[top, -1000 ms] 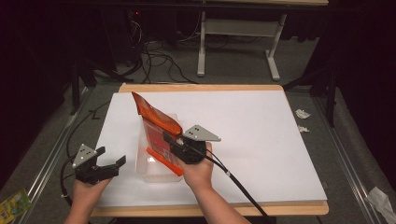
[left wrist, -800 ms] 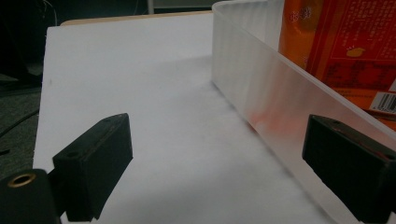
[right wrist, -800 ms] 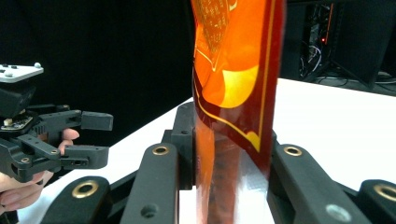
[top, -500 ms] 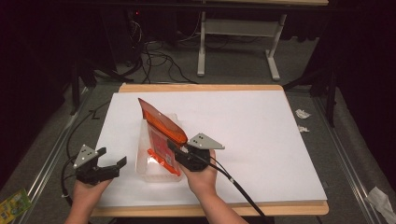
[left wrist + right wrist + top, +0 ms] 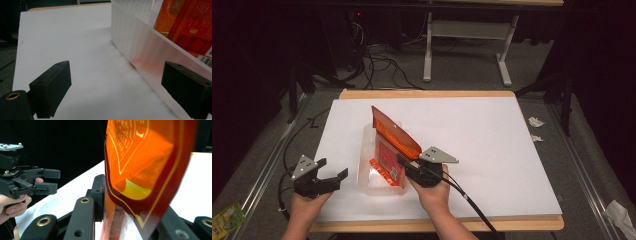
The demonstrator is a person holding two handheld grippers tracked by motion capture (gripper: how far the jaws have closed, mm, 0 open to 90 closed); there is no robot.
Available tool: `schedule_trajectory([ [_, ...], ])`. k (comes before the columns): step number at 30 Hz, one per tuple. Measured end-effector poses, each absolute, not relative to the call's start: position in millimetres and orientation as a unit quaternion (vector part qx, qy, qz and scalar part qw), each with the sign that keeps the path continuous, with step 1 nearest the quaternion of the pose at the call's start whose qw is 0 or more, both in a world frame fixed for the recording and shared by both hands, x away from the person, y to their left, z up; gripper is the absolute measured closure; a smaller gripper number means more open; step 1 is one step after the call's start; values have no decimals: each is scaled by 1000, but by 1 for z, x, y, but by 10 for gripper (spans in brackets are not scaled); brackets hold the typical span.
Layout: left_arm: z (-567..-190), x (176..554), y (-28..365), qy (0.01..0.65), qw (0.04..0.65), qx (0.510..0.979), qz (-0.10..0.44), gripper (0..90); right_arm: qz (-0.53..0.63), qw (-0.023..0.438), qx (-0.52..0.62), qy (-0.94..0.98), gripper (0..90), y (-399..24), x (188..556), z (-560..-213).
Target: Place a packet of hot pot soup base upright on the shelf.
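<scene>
My right gripper [image 5: 405,163] is shut on the lower end of a glossy orange snack bag [image 5: 393,131]. The bag slants up and away over a clear plastic bin [image 5: 363,167] on the white table. A red packet [image 5: 385,159] lies inside the bin. In the right gripper view the bag [image 5: 145,165] hangs between the black jaws. My left gripper [image 5: 333,178] is open near the table's front left corner, just left of the bin. In the left gripper view its jaws stand wide with nothing between them, beside the bin wall [image 5: 140,47], and red and orange packets [image 5: 197,27] show over the rim.
A white sheet [image 5: 482,135] covers the wooden table, with bare room right of the bin. Cables and a desk frame [image 5: 464,45] lie on the floor beyond. Paper scraps [image 5: 536,122] lie on the floor at right, and a green packet [image 5: 226,219] at bottom left.
My right gripper has sunk toward the near edge with the orange bag, which now leans lower over the bin. The left gripper has stayed put.
</scene>
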State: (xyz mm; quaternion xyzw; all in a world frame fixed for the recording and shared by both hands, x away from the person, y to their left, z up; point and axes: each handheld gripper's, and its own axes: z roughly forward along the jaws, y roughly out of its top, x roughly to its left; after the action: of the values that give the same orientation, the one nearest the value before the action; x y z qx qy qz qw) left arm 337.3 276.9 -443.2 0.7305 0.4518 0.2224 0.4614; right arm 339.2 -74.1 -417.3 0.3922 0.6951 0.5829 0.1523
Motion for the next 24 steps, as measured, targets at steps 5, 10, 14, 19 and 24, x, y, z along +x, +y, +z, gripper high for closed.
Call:
schedule_trajectory([
  [5,-444,337,279,455,466,725,222,96,580,148,395,697,656,-77,343,-416],
  [10,-443,337,279,456,466,725,223,96,587,146,396,691,584,-82,345,-412],
  [14,-443,337,278,455,464,727,222,97,585,143,398,692,531,-85,345,-409],
  [19,-444,338,278,455,463,728,220,97,583,144,398,693,447,-89,346,-407],
  [24,-444,338,278,456,465,726,221,97,581,144,393,698,333,-91,345,-405],
])
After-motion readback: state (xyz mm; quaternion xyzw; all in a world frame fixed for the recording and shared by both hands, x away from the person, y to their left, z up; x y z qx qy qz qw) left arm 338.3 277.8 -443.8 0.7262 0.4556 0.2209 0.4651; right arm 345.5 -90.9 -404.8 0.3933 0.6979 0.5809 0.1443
